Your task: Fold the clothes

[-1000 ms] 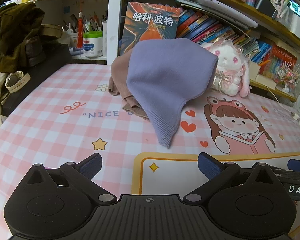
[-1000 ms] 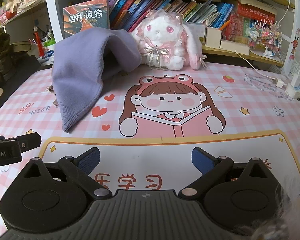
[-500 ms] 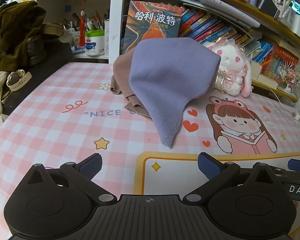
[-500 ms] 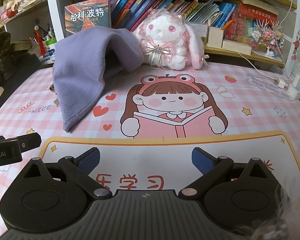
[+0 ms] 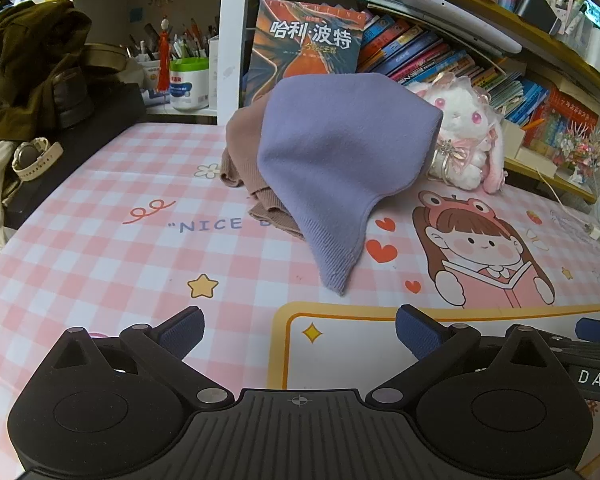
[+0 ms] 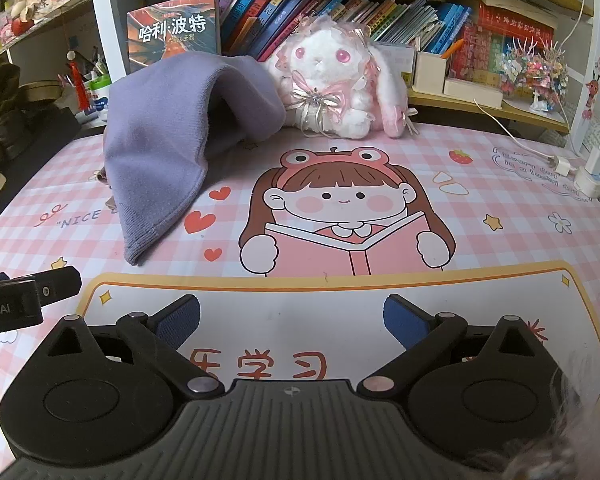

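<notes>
A lilac knit garment point(image 5: 340, 160) point(image 6: 168, 132) lies heaped at the back of the pink checked desk mat point(image 5: 100, 264), draped over a brown-pink ribbed garment point(image 5: 246, 160) that shows on its left. One ribbed corner of the lilac piece hangs down toward me. My left gripper point(image 5: 299, 330) stands open above the mat, well short of that corner, with nothing between its fingers. My right gripper point(image 6: 292, 318) is open too, over the yellow-framed white panel point(image 6: 340, 300), to the right of the heap.
A white plush rabbit point(image 6: 332, 76) sits right behind the heap, before a shelf of books point(image 6: 284, 12). An olive jacket point(image 5: 24, 64) and a wristwatch point(image 5: 34, 156) lie at the left edge. A charger and cable point(image 6: 580, 168) lie at the right.
The left wrist view has edged slightly forward and right, so the heap looks a little nearer. The right gripper and the clothes have hardly moved. Both grippers stay open.
</notes>
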Available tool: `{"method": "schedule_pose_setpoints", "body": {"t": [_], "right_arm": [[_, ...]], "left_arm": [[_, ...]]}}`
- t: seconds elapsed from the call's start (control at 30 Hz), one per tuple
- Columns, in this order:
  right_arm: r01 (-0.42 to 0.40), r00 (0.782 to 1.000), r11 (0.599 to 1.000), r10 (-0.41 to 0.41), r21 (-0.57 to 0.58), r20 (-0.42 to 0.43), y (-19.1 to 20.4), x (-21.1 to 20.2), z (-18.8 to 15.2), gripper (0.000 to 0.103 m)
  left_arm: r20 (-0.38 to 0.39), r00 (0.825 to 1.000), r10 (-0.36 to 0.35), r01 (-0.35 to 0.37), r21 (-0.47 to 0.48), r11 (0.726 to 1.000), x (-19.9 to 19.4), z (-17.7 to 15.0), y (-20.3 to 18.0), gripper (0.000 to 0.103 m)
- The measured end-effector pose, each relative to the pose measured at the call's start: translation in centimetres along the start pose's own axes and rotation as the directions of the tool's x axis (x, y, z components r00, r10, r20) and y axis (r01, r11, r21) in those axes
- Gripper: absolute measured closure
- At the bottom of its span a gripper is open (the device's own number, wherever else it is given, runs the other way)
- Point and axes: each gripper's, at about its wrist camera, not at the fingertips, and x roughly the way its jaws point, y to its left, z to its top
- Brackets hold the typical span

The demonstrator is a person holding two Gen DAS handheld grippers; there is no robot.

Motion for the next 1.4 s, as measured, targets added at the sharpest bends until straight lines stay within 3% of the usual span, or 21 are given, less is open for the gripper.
{"method": "schedule_pose_setpoints", "body": {"t": [1.4], "right_arm": [[-0.001,1.000,1.000,0.001,-0.004,-0.002,0.12,-0.15,-0.08,0.004]], "left_arm": [[-0.005,1.000,-0.006,0.006,-0.007,1.000,-0.17,-0.09,0.03,0.000]]}}
